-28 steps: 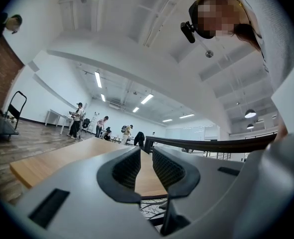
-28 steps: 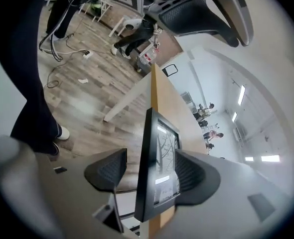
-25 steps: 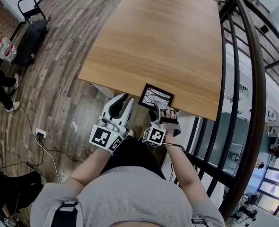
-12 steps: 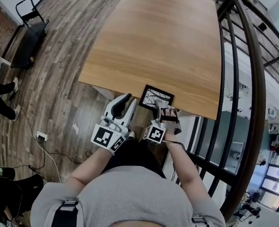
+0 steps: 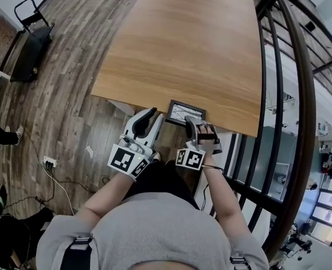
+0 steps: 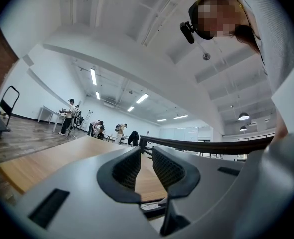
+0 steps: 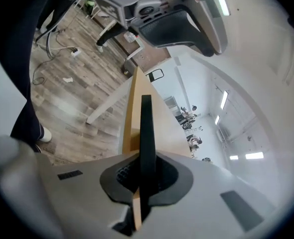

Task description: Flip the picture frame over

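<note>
Since the earlier frame the right gripper has just been closing its jaws, and they are now clenched on the near edge of the picture frame. That edge has come up a little, because the frame looks shorter from the head view than it did.

Nearest to the person, this gripper points forward and somewhat down, with its marker cube turned toward the body. In the right gripper view the frame runs edge-on, as a dark strip, straight through the pads.

Beside it, the left gripper is about level and points over the table. Its jaws are released, with a narrow gap, and the left gripper view shows only the tabletop between them.

The frame is at the near edge of the wooden table, its far side seemingly still down on the wood. Behind the table are the plank floor and a dark cart; a black railing passes on the right.

I judge that the lifting step of the flip has begun. The next move calls for raising the gripped edge further and turning it over the far edge while the grip stays firm. The free gripper may need to steady the frame so that it does not slide.
</note>
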### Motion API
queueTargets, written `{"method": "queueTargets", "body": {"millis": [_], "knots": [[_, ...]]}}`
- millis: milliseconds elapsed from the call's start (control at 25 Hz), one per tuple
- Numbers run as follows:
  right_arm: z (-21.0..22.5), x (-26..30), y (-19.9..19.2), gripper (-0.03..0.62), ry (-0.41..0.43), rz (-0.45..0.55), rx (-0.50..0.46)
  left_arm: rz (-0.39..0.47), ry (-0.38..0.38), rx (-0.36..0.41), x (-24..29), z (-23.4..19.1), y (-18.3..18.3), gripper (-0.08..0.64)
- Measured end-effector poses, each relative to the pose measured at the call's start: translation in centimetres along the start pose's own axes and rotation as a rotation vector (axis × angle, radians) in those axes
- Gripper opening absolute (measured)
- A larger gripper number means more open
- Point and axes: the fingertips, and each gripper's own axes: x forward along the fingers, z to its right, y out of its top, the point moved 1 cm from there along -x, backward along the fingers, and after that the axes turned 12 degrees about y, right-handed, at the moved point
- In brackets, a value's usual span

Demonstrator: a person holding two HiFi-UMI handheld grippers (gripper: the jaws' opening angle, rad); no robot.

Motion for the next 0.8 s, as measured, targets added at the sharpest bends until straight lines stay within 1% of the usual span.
{"method": "queueTargets", "body": {"millis": [160,200,240,280,320,360,440,480,520,600,640,680,720,800], "knots": [[1.4,-0.3,-0.1,0.026,0.005,0.03,0.064,0.005,-0.009,-0.005,0.2,0.3,0.1,0.08],[1.8,-0.6,0.0,0.026,-0.001,0.049,0.102,0.006,-0.013,-0.004,0.2,0.4,0.1,0.08],[2.5,-1.1,0.2,0.026,-0.011,0.08,0.167,0.006,-0.016,-0.005,0.2,0.4,0.2,0.08],[3.5,-1.6,0.4,0.026,-0.024,0.124,0.263,0.007,-0.016,-0.007,0.2,0.3,0.2,0.08],[4.6,-2.2,0.6,0.026,-0.037,0.181,0.389,0.008,-0.014,-0.012,0.3,0.2,0.3,0.08],[5.8,-2.8,0.6,0.026,-0.054,0.247,0.538,0.009,-0.012,-0.018,0.3,0.1,0.4,0.08],[8.0,-4.1,-0.2,0.026,-0.102,0.404,0.892,0.007,-0.011,-0.025,0.4,0.1,0.4,0.08],[8.8,-4.6,-1.1,0.026,-0.135,0.495,1.102,0.005,-0.014,-0.025,0.5,0.1,0.3,0.08],[9.2,-5.0,-2.2,0.026,-0.171,0.591,1.336,0.003,-0.019,-0.022,0.6,0.2,0.3,0.08],[8.8,-5.2,-4.7,0.026,-0.248,0.776,1.819,-0.002,-0.028,-0.021,0.8,0.4,0.1,0.08],[8.0,-5.2,-5.9,0.026,-0.289,0.85,2.022,-0.006,-0.032,-0.023,0.9,0.4,0.0,0.08],[7.1,-5.1,-6.8,0.026,-0.33,0.906,2.174,-0.01,-0.038,-0.025,1.0,0.5,-0.1,0.08],[6.2,-5.0,-7.5,0.026,-0.366,0.946,2.28,-0.016,-0.046,-0.025,1.1,0.7,-0.2,0.08],[4.6,-4.9,-8.5,0.026,-0.431,1.016,2.418,-0.028,-0.065,-0.018,1.2,1.0,-0.4,0.08]]}}
